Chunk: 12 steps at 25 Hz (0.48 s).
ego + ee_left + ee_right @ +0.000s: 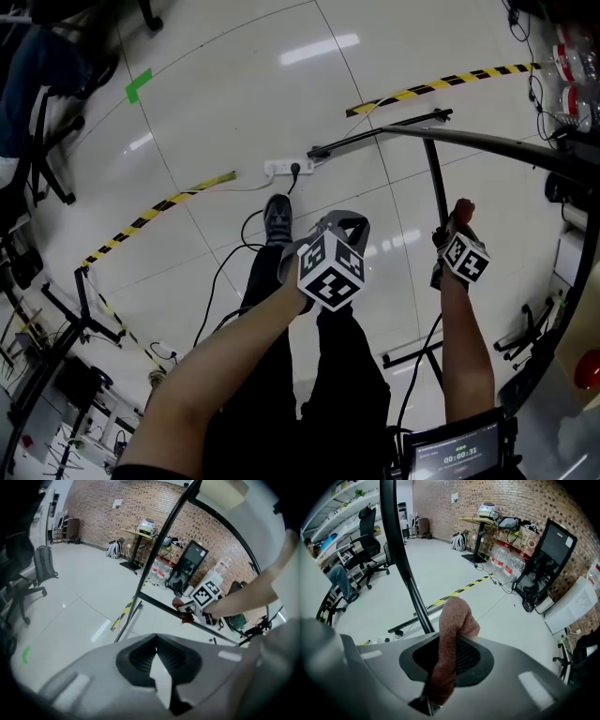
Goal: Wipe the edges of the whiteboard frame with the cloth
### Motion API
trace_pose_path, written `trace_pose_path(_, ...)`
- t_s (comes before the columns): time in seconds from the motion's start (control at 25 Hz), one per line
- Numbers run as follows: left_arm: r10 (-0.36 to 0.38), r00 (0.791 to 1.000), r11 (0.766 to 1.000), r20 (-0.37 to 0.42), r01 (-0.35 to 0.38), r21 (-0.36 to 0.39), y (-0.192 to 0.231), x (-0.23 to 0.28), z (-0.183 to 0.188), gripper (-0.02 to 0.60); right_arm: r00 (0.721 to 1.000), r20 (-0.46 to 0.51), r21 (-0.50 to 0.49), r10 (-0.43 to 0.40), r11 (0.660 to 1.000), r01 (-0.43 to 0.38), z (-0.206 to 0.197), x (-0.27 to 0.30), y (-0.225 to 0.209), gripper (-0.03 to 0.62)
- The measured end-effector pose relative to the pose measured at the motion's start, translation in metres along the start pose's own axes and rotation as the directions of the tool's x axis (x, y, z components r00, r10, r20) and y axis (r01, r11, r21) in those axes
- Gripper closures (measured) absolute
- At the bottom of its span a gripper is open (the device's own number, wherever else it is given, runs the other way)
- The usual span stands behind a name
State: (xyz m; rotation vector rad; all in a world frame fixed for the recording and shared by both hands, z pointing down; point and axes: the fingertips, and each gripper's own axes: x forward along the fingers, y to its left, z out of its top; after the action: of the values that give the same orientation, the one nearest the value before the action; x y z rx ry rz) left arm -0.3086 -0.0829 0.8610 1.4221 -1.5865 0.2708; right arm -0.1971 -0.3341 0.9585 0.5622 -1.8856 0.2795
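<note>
The right gripper (449, 641) is pinching the cloth (457, 613) between narrowly parted fingers, its tip protruding just beside the whiteboard frame (401, 559); the left gripper (156, 638) is holding nothing, fingers together.

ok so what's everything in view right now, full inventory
black metal whiteboard frame: one, black, right of the head view
reddish-brown terry cloth: one, reddish-brown, in the right gripper beside the frame's upright
white power strip: one, white, floor ahead of the shoe
yellow-and-black hazard tape: two strips, floor
green tape mark: one, green, floor at upper left
black office chair: at least one, black, far side of the room
clear water bottles: several, by the brick wall
dark shoe: one, on the floor
left gripper: one, grey, jaws closed on nothing
right gripper: one, grey, clamped on the cloth
bare forearms: two
</note>
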Motion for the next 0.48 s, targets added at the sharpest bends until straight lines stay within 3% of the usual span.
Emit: trace_pose_path(0.48,0.002,1.0,1.0,-0.008,-0.002,-0.004,0.029,-0.004,0.012,0.578,0.998,0.053,-0.044,0.03,0.999,-0.027,0.045,0.008,0.036,0.53)
